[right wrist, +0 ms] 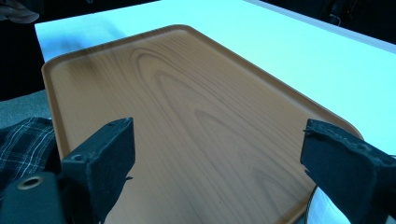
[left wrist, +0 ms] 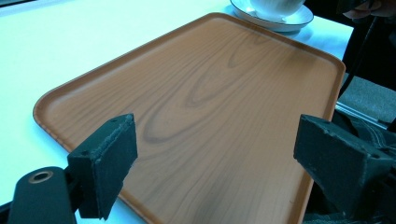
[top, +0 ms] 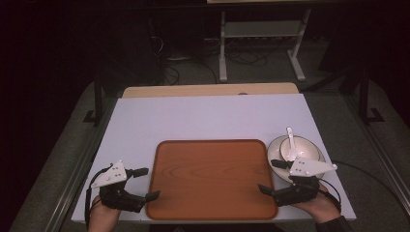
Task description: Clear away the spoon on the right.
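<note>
Near the front edge of the counter lay the tray, its long axis left to right. Between both wide-open, empty tools it sat: left hand-held gripper and right hand-held gripper equally near. Behind the right one stood a bowl.

A wooden tray lies on the white table, close to its near edge and midway between the side edges. A white bowl on a saucer sits by the right edge, just beside the tray's far right corner, with a white spoon in it.
</note>
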`<act>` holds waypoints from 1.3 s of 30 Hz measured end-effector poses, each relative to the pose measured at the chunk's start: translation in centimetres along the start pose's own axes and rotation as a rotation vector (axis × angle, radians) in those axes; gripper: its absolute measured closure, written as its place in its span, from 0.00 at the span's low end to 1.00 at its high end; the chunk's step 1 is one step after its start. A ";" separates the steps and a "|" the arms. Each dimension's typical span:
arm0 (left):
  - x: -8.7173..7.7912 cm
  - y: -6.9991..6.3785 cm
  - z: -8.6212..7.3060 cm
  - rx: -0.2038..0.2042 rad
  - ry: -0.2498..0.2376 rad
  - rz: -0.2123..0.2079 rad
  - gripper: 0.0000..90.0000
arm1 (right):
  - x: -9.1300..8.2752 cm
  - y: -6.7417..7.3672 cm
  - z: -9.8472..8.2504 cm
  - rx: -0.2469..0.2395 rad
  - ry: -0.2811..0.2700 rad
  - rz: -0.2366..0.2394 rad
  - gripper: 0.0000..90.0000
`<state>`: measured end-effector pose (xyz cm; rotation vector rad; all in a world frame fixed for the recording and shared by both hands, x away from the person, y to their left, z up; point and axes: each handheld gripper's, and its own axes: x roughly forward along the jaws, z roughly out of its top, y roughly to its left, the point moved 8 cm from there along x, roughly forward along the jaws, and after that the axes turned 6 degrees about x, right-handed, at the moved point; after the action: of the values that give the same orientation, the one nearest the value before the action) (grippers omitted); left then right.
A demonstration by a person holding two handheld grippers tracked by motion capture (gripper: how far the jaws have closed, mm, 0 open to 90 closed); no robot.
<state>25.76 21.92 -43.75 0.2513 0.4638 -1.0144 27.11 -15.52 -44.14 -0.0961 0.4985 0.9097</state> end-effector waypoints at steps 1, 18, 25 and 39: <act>0.0 0.0 0.0 0.000 0.000 0.000 0.14 | 0.0 0.0 0.0 0.000 0.000 0.000 0.11; -0.1 0.1 -0.1 -0.011 -0.003 -0.002 0.14 | -0.4 -0.9 1.0 0.018 -0.040 -0.010 0.13; 0.0 0.1 0.0 -0.010 -0.003 -0.002 0.14 | -0.7 -1.5 1.7 0.030 -0.062 -0.018 0.13; -0.1 0.1 -0.1 -0.010 0.003 0.004 0.14 | -0.7 -3.1 3.0 0.032 -0.065 -0.048 0.13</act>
<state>25.77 22.09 -43.75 0.2451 0.4707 -1.0079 30.23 -17.11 -41.60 -0.0486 0.4483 0.8549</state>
